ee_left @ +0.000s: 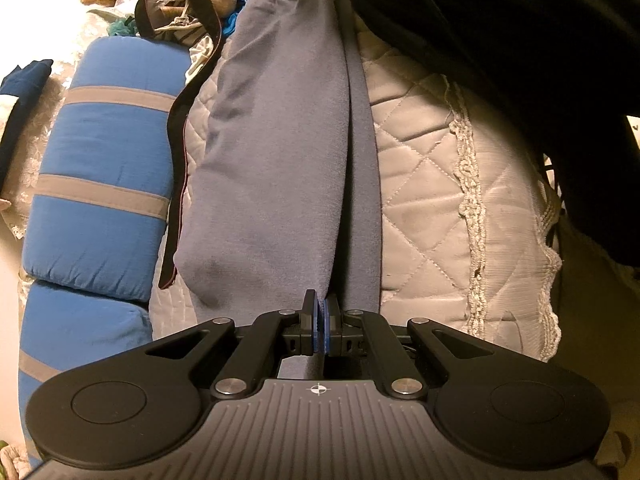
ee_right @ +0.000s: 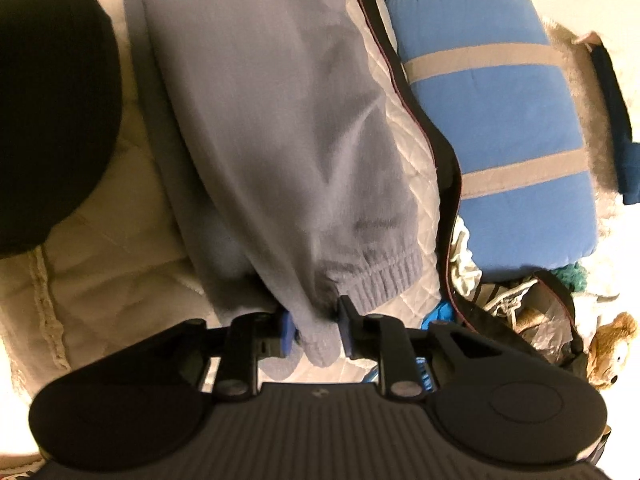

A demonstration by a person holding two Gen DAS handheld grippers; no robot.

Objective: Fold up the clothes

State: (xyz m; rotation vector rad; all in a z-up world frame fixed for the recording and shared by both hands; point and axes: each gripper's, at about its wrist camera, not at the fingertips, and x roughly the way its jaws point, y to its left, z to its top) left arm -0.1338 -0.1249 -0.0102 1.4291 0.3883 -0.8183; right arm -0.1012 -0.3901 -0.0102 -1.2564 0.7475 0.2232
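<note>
A grey sweatpants leg [ee_left: 280,140] lies stretched lengthwise on a cream quilted bedspread [ee_left: 424,184]. My left gripper [ee_left: 321,320] is shut on a fold of this grey fabric at its near end, and the cloth runs away from the pads in two long pleats. In the right wrist view the same garment [ee_right: 260,120] ends in a ribbed cuff [ee_right: 380,276]. My right gripper [ee_right: 316,328] has its jaws apart, with a bunched bit of the cuff end lying loosely between them. The pads do not seem to press on it.
A rolled blue blanket with grey stripes [ee_left: 100,184] [ee_right: 500,128] lies beside the garment. A black strap [ee_right: 420,128] runs between them. A teddy bear [ee_right: 612,352] and clutter sit at the bed's end. A person's dark clothing [ee_left: 500,40] [ee_right: 48,100] looms on the other side.
</note>
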